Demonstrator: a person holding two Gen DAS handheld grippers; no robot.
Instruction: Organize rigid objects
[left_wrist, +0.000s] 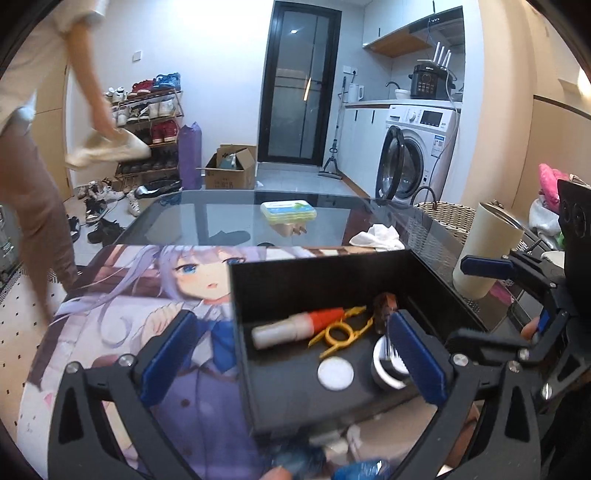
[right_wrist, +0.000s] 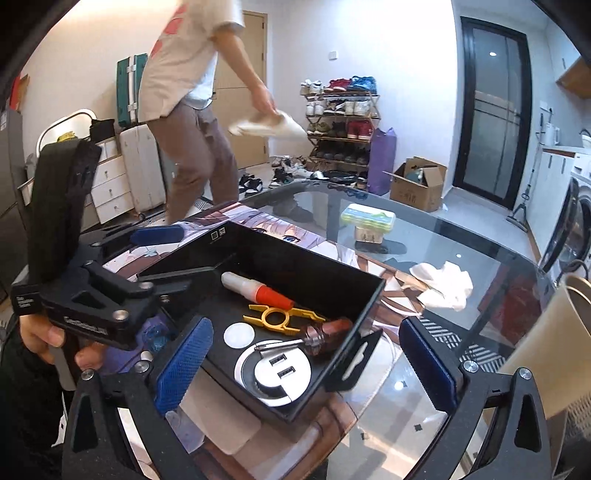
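— Black box (left_wrist: 314, 280) sits on the printed mat (left_wrist: 147, 325), near edge of the glass table (left_wrist: 229, 214). Inside: a white tube with a red cap (left_wrist: 295, 326), a yellow plastic tool (left_wrist: 341, 330), a white disc (left_wrist: 335, 373), a round silver USB hub (right_wrist: 275, 373), a brown piece (right_wrist: 325, 334) leaning at the wall.

— And the claws?

— Left gripper (left_wrist: 291, 358) jaws wide apart, straddling the box's near left corner, pads clear of it. Right gripper (right_wrist: 306, 365) likewise spread, box corner between the blue pads, nothing clamped.

— Rest of the tabletop?

— Green-lidded case (left_wrist: 289, 212) toward the far side, crumpled white cloth (left_wrist: 376, 236) right of it, a cream tumbler (left_wrist: 487, 251) by the right edge.

— Room?

— Shoe rack (right_wrist: 340, 122) against the far wall, loose shoes on the floor beneath, purple bag (right_wrist: 380, 162), open cardboard carton (right_wrist: 419, 184), dark glass door (left_wrist: 299, 81). Washing machine (left_wrist: 413, 155) with its door ajar, right side. A person (right_wrist: 188, 107) stands beyond the table, pale shoe (right_wrist: 269, 125) in hand.
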